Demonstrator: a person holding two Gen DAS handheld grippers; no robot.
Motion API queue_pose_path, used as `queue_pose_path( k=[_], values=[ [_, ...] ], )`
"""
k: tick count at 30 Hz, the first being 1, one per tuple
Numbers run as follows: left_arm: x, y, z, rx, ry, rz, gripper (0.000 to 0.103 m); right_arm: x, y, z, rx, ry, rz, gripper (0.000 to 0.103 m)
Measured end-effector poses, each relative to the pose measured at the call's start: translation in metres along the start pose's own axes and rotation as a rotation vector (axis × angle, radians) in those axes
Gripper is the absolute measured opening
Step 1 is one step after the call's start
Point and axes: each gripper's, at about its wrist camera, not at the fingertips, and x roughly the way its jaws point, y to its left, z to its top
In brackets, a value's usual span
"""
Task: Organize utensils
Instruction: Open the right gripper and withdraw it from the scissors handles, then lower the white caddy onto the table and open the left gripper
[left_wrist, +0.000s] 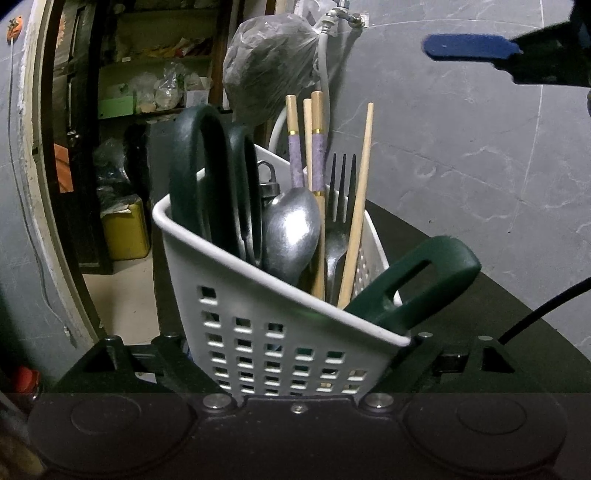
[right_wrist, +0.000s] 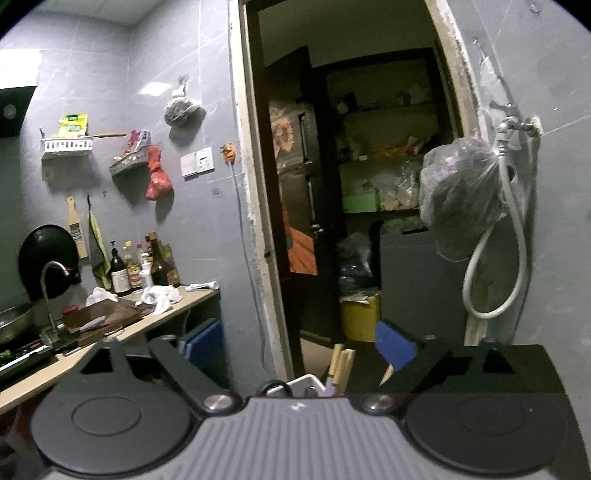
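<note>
The left gripper (left_wrist: 295, 354) points slightly downward, its 2 dark fingers (left_wrist: 173, 362) flanking the white utensil basket (left_wrist: 280, 332); whether the pads press its perforated walls I cannot tell. The basket tilts, directly ahead of it, on a black surface (left_wrist: 461, 317). Inside stand a spoon (left_wrist: 291, 229), a fork (left_wrist: 338, 221), 4 chopsticks (left_wrist: 356, 206) and dark green handles (left_wrist: 413, 284). Behind hangs a plastic bag (left_wrist: 269, 66) on a tap.

The right gripper (right_wrist: 295, 365) is held nearly level, jaws spread wide with nothing between them, its blue pad (right_wrist: 393, 349) showing. Just below it, chopstick tips (right_wrist: 341, 363) poke up. Ahead lies a doorway (right_wrist: 351, 184).
</note>
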Motion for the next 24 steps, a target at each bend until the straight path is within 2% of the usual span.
queue_pose_path(
  k=[4, 11, 13, 24],
  values=[
    [-0.002, 0.001, 0.0, 0.002, -0.006, -0.002, 0.093, -0.01, -0.003, -0.002, 0.003, -0.015, -0.049, 0.102],
    [-0.007, 0.0, 0.001, 0.012, -0.013, -0.012, 0.095, -0.032, -0.009, -0.009, 0.041, -0.026, -0.138, 0.103],
    [-0.01, 0.001, 0.001, 0.014, -0.024, -0.012, 0.102, -0.036, -0.01, -0.01, 0.05, -0.028, -0.159, 0.103],
    [-0.022, -0.001, 0.0, 0.029, -0.047, -0.02, 0.102, -0.059, 0.0, -0.017, 0.061, -0.033, -0.232, 0.103]
  ],
)
